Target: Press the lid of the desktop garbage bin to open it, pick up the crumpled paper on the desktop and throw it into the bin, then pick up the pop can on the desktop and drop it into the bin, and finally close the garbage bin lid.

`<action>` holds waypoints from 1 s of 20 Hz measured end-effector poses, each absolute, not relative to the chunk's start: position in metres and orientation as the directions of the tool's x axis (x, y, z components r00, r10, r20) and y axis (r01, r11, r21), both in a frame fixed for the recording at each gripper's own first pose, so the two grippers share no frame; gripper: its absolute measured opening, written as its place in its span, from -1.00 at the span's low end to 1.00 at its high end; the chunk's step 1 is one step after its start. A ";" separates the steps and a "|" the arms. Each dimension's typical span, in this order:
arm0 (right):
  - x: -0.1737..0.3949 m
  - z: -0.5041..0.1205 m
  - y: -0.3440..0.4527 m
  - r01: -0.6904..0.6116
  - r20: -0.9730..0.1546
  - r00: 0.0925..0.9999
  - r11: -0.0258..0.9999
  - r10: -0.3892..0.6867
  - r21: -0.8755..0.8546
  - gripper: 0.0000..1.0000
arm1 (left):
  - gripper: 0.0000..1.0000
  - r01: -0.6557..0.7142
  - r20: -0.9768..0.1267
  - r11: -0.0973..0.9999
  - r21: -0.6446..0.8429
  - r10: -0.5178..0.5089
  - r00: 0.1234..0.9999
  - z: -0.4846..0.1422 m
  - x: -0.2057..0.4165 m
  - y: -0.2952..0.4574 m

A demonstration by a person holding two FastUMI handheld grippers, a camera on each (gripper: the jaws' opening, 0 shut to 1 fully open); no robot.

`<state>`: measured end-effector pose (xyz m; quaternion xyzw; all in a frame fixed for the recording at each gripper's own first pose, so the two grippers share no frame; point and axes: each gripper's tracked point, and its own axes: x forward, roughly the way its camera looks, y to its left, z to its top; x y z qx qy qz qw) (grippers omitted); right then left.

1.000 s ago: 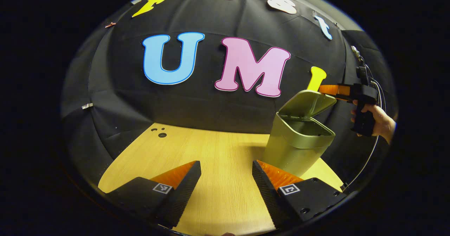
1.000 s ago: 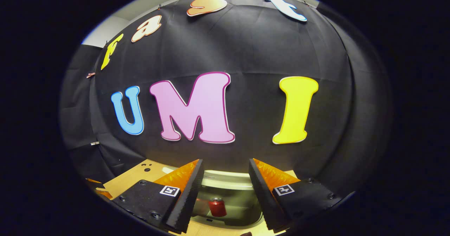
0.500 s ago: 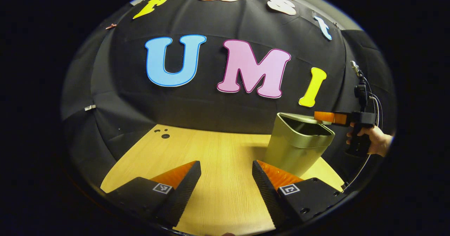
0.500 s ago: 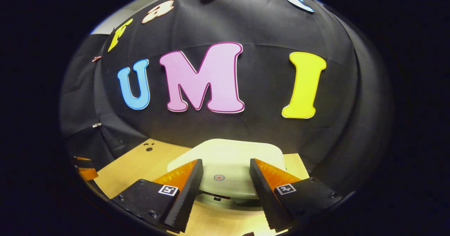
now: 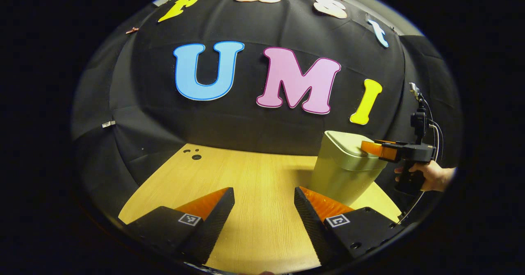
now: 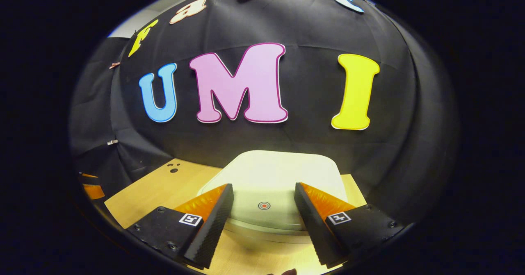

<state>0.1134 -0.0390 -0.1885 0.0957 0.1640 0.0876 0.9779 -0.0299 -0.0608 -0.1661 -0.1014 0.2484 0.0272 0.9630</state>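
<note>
Resting over the lid [image 6: 283, 180] of the bin [image 5: 344, 176], which is standing on the bench [image 5: 254, 185], the right hand-held gripper [image 6: 262, 215] is spread open and holding nothing; pressing unevenly risks leaving the lid unlatched or tipping the bin. The left hand-held gripper [image 5: 264, 209] is hovering open and empty.

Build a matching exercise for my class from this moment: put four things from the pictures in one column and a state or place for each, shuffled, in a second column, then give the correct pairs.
Column one:
1. bin lid
2. left gripper
3. right gripper
4. tabletop

Column two:
A. open, low over bare wood, away from the bin
B. down flat on the garbage bin
C. light wood, carrying the bin near its right end in the left gripper view
D. open, fingers at the lid's front edge, either side of a small round mark

Pairs: 1-B, 2-A, 3-D, 4-C
</note>
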 end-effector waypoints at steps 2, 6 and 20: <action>0.111 -0.191 -0.039 -0.140 -0.274 0.940 0.964 0.201 0.227 0.90 | 0.89 -0.097 -0.486 0.979 -0.180 -0.002 0.874 -0.166 -0.032 -0.063; 0.107 -0.196 -0.037 -0.175 -0.260 0.941 0.970 0.215 0.168 0.93 | 0.89 -0.092 -0.484 0.977 -0.192 -0.013 0.875 -0.166 -0.033 -0.068; 0.080 -0.149 -0.037 -0.171 -0.170 0.963 0.962 0.208 0.211 0.92 | 0.89 -0.007 -0.448 0.975 -0.220 -0.094 0.889 -0.161 -0.028 -0.068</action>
